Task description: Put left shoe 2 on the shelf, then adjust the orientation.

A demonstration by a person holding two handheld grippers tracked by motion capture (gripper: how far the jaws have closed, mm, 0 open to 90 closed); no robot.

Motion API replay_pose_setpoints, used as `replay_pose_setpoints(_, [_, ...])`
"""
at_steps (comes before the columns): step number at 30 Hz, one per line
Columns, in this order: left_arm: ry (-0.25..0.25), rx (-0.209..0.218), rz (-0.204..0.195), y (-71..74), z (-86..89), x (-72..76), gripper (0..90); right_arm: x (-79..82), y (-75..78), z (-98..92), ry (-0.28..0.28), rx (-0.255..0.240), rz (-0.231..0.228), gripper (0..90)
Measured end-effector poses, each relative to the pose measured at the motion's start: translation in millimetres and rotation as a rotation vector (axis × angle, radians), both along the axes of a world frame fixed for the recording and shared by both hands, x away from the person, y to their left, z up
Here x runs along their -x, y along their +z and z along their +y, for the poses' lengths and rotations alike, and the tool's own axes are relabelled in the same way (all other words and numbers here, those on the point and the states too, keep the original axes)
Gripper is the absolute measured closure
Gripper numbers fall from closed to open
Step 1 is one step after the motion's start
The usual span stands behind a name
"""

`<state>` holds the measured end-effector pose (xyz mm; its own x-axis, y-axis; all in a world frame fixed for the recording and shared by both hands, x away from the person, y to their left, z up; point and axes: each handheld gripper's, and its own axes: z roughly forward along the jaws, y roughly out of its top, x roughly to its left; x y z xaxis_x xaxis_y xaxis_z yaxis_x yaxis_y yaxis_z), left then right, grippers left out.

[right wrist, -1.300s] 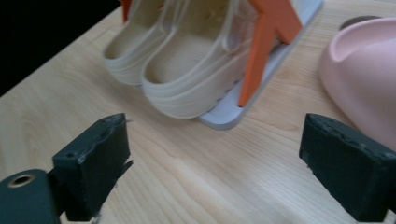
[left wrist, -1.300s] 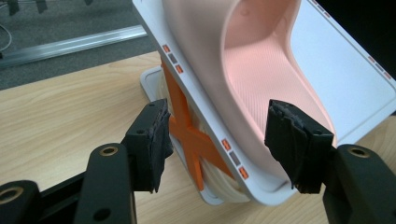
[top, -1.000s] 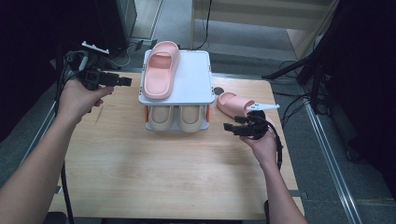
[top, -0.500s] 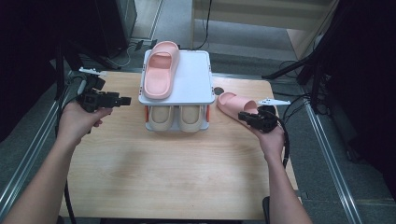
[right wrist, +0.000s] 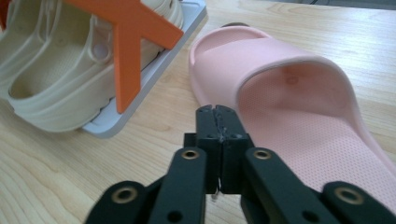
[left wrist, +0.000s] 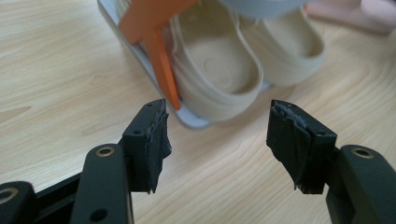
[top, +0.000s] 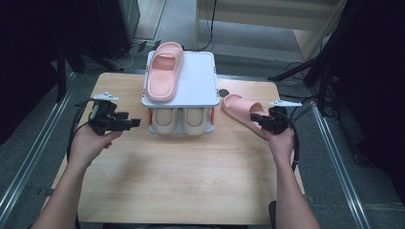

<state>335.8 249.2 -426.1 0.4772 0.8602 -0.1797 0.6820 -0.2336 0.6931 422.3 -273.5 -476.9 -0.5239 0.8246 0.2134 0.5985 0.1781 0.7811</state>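
Lying just beside the pink slipper (right wrist: pixel 299 116), the right gripper (right wrist: pixel 218 112) has just pressed together, pinching nothing.

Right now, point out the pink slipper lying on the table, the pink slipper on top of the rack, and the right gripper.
pink slipper on the table (right wrist: pixel 299 135), right gripper view, textured footbed
pink slipper on the rack (top: pixel 162 76), high view, footbed
right gripper (right wrist: pixel 218 116), right gripper view, shut jaw tips
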Motion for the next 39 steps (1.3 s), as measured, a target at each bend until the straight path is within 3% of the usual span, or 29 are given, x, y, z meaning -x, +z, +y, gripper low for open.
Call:
replay_pose_setpoints(4, [0.023, 0.065, -0.016, -8.1, 1.7, 6.3, 38.1, -7.9, -2.7, -4.5, -0.039, 0.026, 0.015, 90.0])
replay_pose_setpoints(7, [0.022, 0.038, -0.013, -16.5, -0.5, 10.6, 38.1, -17.4, -8.6, -8.5, -0.055, 0.042, 0.027, 90.0])
replay_pose_setpoints(12, [0.007, 0.041, 0.002, -30.1, -2.5, 11.7, 38.1, -28.4, -19.1, -11.1, -0.068, 0.063, 0.060, 90.0])
replay_pose_setpoints(15, [0.011, 0.053, 0.001, -33.9, -2.8, 10.3, 38.1, -33.3, -25.9, -9.8, -0.080, 0.115, 0.076, 90.0])
replay_pose_setpoints(23, [0.013, 0.035, 0.012, -43.2, -0.5, 8.0, 38.4, -36.6, -32.0, -5.8, -0.081, 0.121, 0.096, 89.9])
replay_pose_setpoints(26, [0.019, 0.122, 0.018, -43.5, 6.1, 9.2, 38.5, -36.0, -31.1, -3.0, -0.079, 0.132, 0.103, 89.3])
replay_pose_setpoints(28, [0.043, 0.148, 0.010, -42.6, 10.8, 9.8, 38.9, -35.6, -30.3, -1.1, -0.083, 0.142, 0.106, 88.9])
replay_pose_setpoints(39, [0.065, 0.111, 0.030, -45.3, 18.3, 7.6, 38.8, -34.1, -29.7, 10.7, -0.052, 0.137, 0.124, 87.5])
